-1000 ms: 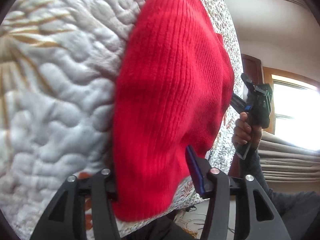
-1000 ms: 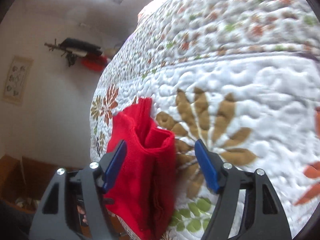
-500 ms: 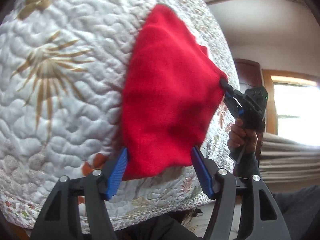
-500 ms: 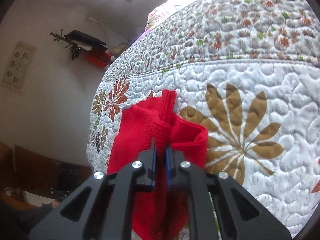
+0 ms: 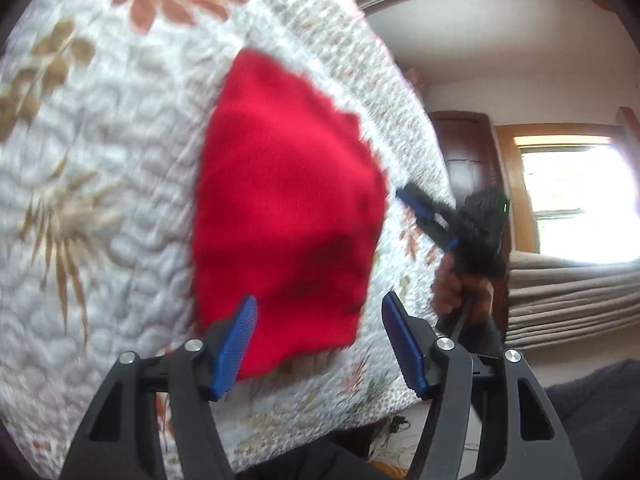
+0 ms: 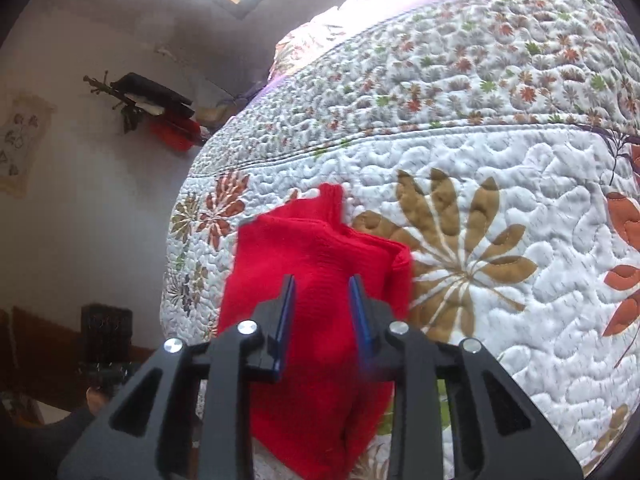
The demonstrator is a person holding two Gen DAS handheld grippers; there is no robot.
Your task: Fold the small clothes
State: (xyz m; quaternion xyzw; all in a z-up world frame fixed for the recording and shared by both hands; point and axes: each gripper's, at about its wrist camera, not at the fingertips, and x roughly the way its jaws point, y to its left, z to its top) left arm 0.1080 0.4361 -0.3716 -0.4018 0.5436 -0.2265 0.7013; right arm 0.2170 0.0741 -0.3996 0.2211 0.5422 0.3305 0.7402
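A red knitted garment point(image 5: 288, 208) lies folded on a bed covered by a white quilt point(image 5: 104, 168) with brown and orange flower patterns. In the left wrist view the garment fills the centre of the frame, and its lower edge is near the edge of the bed at the bottom of the frame. This view is somewhat blurred.

The left hand-held gripper point(image 5: 320, 340) is at the bottom of the left wrist view. Its two blue pads stand wide apart and nothing is between them; the left pad point(image 5: 236, 340) is in front of the lower left corner of the garment, and the right pad is over the quilt just beside the garment.

The right hand-held gripper point(image 6: 322, 316) is at the bottom centre of the right wrist view, above the red garment point(image 6: 316, 264). Its blue pads have a gap between them and they do not clamp any cloth (the red knit shows through the gap). In the left wrist view the same gripper point(image 5: 404, 196) appears at the right of the frame, just beside the right edge of the garment, held by a hand point(image 5: 460, 288) in a dark sleeve.

In the right wrist view a narrow ribbed part of the garment points to the upper centre, next to a large brown flower point(image 6: 452, 248) on the quilt.
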